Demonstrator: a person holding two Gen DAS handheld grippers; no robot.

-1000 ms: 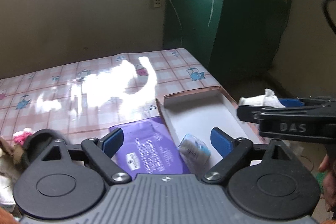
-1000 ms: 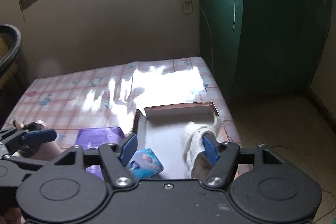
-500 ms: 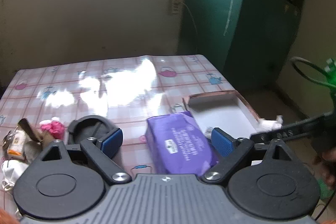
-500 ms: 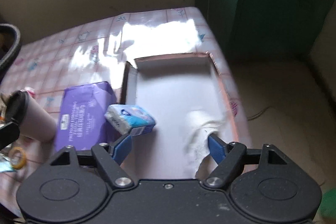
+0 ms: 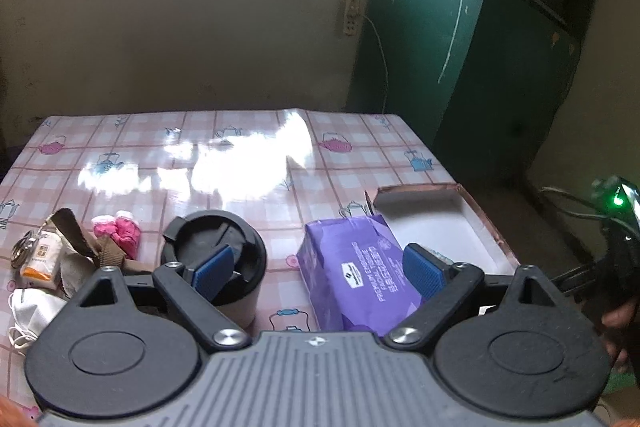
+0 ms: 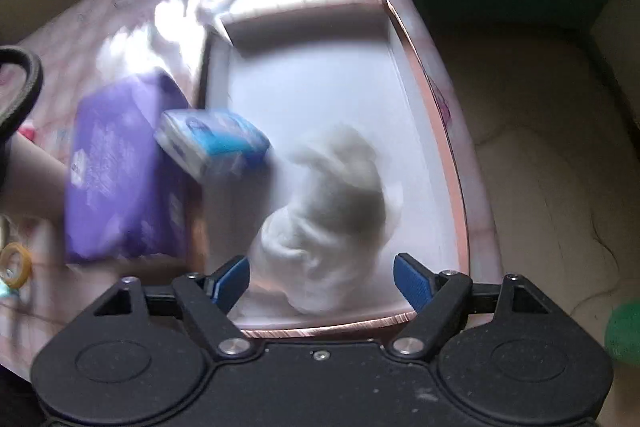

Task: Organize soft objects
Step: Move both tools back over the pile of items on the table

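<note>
A table with a pink checked cloth stands in the corner, between a beige wall and a green door. At its right edge lies a shallow white box. Inside the box rests a crumpled white cloth and a small blue tissue pack, which leans on the left wall. A purple tissue pack lies just beside the box, and a black-lidded cup stands near it. The left gripper and the right gripper both have their jaws spread and hold nothing.
</note>
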